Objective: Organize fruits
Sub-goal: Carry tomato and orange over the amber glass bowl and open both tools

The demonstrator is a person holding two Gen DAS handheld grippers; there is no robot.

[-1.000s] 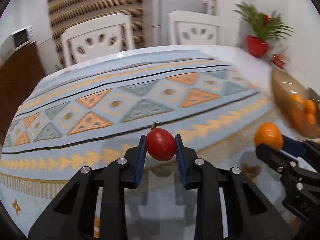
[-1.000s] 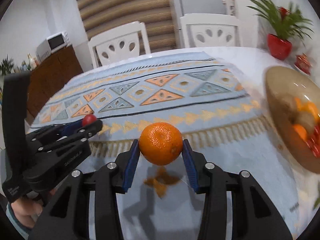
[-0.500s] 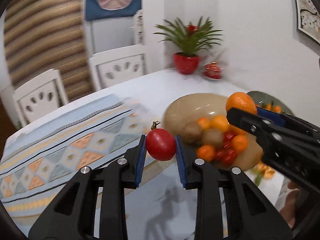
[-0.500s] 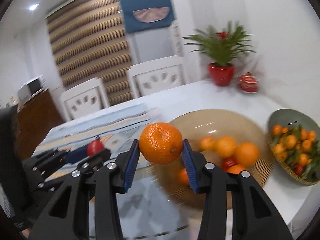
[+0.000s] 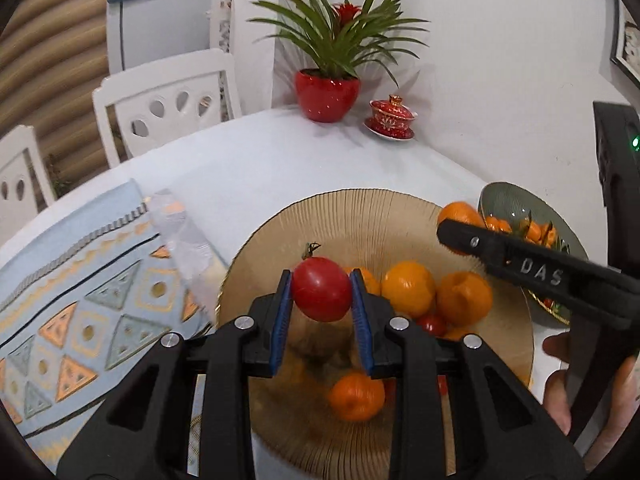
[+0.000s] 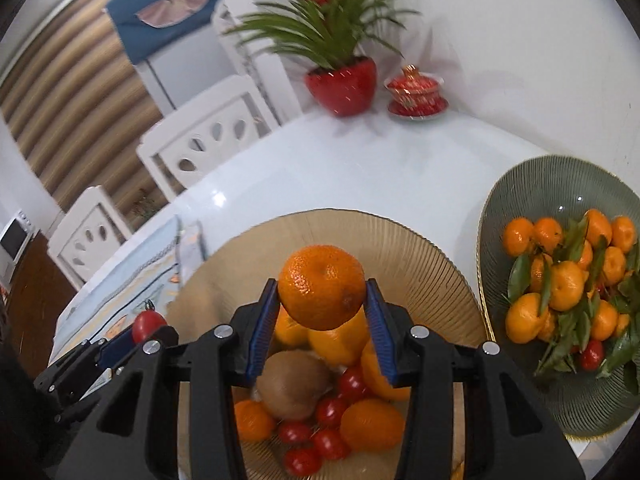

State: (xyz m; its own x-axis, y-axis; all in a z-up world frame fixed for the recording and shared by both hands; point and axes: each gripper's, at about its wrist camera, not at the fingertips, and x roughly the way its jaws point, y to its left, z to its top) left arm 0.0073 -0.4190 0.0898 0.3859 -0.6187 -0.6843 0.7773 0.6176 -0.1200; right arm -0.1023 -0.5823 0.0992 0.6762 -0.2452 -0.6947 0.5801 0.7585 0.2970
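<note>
while the left tool (image 5: 322,300) clamps a tomato (image 5: 321,294) and the right tool (image 6: 322,312) an orange (image 6: 322,286) over the tan bowl (image 6: 420,252), a green bowl (image 6: 520,200) sits right; white counter (image 5: 280,168), potted plant (image 5: 328,92) ahead.

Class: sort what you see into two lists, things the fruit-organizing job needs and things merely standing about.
Job: tomato in left gripper; orange in right gripper; tan bowl; green bowl.

Standing about: potted plant, red lidded cup, chairs, table runner.
</note>
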